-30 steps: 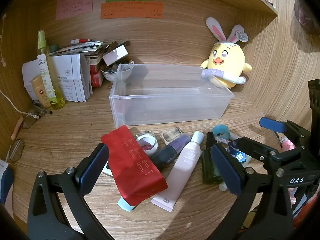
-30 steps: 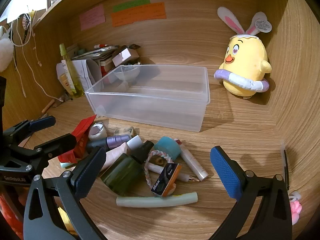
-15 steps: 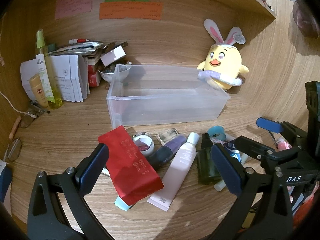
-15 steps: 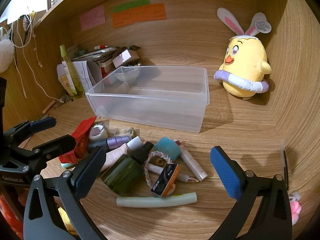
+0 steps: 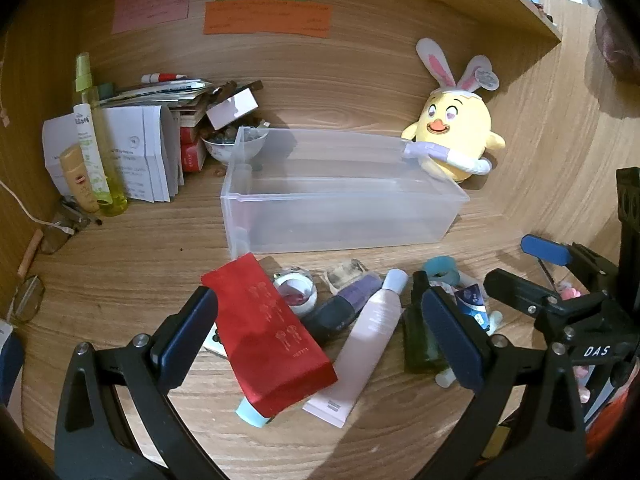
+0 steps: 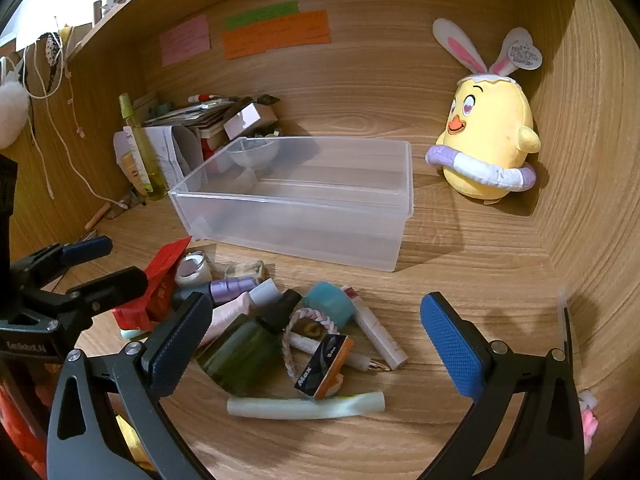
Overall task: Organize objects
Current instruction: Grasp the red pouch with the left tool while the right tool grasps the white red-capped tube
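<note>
A clear plastic bin stands empty on the wooden desk. In front of it lies a pile: a red pouch, a pink tube, a purple-capped bottle, a dark green bottle, a teal cap, a small Max box and a pale green tube. My left gripper is open above the pouch and tube. My right gripper is open above the green bottle and box. Both are empty.
A yellow plush chick sits at the back right. Papers, books, a bowl and a yellow spray bottle crowd the back left. Glasses lie at the left edge. Wooden walls close the back and right.
Both grippers have drawn back very slightly from the pile; the scene sits a little farther away. Nothing was gripped or moved.
</note>
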`<state>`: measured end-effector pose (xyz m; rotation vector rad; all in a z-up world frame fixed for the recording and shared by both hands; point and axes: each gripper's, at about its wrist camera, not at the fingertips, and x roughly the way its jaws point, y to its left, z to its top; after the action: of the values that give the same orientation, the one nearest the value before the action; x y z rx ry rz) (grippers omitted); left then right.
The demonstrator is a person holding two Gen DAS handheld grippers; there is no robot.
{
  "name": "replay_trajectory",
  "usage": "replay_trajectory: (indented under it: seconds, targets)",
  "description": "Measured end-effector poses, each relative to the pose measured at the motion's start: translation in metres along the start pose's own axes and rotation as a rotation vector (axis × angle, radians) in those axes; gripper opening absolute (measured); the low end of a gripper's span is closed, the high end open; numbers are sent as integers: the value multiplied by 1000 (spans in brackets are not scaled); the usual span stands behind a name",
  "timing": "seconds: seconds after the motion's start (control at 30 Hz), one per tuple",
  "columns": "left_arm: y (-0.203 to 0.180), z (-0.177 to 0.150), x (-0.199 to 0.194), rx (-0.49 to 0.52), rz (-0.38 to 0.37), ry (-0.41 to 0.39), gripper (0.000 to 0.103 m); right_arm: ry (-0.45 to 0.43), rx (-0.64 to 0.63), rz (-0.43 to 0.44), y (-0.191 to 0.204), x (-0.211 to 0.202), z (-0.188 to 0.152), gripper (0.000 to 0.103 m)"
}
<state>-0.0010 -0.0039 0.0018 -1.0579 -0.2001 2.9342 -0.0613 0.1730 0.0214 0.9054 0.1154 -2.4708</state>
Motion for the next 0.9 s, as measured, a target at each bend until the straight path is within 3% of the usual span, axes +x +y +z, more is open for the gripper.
replay_trajectory:
  seconds: [0.33, 0.53, 0.73, 0.9]
  targets:
    - [20, 9, 8, -17, -2, 27, 103, -2, 6, -29, -23, 5, 5, 103]
    - [43, 6, 33, -90, -12, 119, 103, 28, 17, -79, -42, 14, 0, 102]
    - [52, -4, 57, -127, -22, 208, 103, 92, 50, -88, -60, 31, -11, 94]
    - [55, -11, 64, -150, -33, 235, 103, 135, 78, -55, -67, 39, -18, 80]
